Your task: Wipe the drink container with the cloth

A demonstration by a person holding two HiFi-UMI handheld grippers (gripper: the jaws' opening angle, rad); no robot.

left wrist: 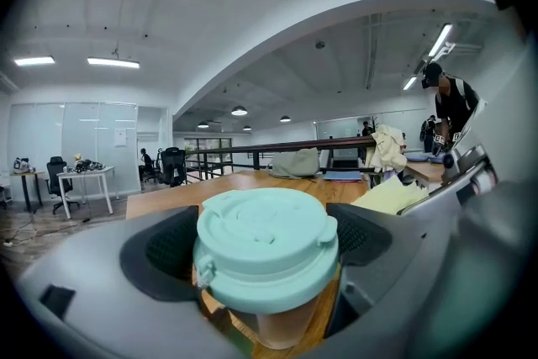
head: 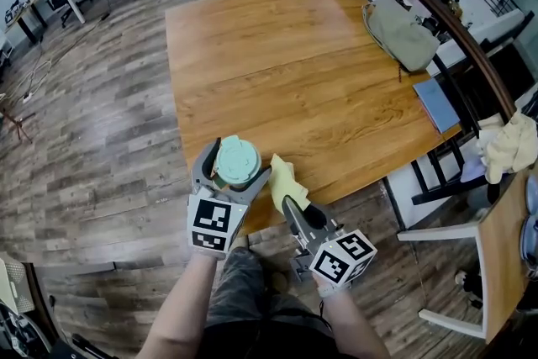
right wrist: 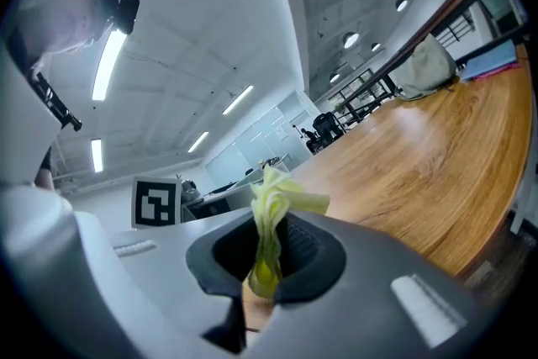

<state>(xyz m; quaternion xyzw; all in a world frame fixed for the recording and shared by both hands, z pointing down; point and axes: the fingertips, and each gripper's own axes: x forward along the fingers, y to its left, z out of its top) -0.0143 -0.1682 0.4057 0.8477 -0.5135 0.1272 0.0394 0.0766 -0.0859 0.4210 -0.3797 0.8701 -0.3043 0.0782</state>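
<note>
Left tongs (head: 237,172) are clamped on the drink container (head: 238,161) under its mint lid (left wrist: 266,229), over the near bench (head: 294,63) edge. Right tongs (head: 289,199) pinch the yellow cloth (head: 283,179) just beside it. Advice: hold the container steady, press the cloth flat, wipe down the wall.

Smooth matt mint plastic on lid (left wrist: 265,223) of cup (left wrist: 282,330); body below semi-clear, brownish, prob. plastic. Soft yellow cloth (right wrist: 273,206), creased, matt. Grey matt plastic shells on left gripper (left wrist: 265,252) & right gripper (right wrist: 267,252); black rubbery pads (left wrist: 160,252) w/ fine dimpled texture. Glossy varnished wood table (head: 294,71), grain showing. Duller wood-look plank floor (head: 92,122). Far right: matt olive fabric bag (head: 399,34).
</note>
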